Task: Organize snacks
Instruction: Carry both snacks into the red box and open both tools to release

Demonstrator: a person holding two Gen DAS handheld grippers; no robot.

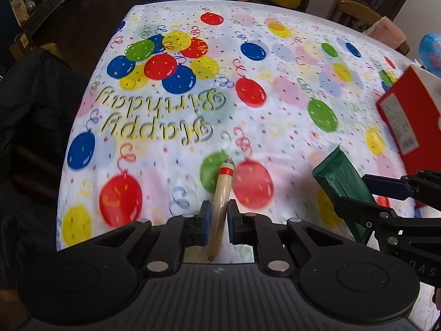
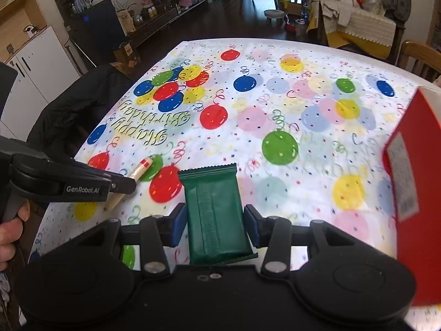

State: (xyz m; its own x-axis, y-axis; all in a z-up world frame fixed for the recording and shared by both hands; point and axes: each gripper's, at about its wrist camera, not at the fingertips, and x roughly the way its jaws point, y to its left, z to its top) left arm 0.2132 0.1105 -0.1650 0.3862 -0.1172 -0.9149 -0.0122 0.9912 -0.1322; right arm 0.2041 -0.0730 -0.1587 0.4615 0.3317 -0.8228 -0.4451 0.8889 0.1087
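Observation:
A beige sausage stick (image 1: 224, 184) with a red band near its tip is clamped between the blue pads of my left gripper (image 1: 217, 209), which is shut on it above the table. The same stick (image 2: 139, 169) pokes out past the left gripper (image 2: 124, 186) in the right wrist view. A dark green snack packet (image 2: 213, 207) stands lengthwise in my right gripper (image 2: 215, 220), both pads pressing its sides. From the left wrist view the packet (image 1: 339, 173) and the right gripper (image 1: 369, 193) sit close by on the right.
A red box (image 2: 413, 165) with a white label stands at the right edge, also seen as the red box (image 1: 405, 115). The balloon tablecloth (image 1: 193, 110) covers the table. A black jacket (image 1: 33, 110) hangs on a chair to the left. A hand (image 2: 11, 231) grips the left tool.

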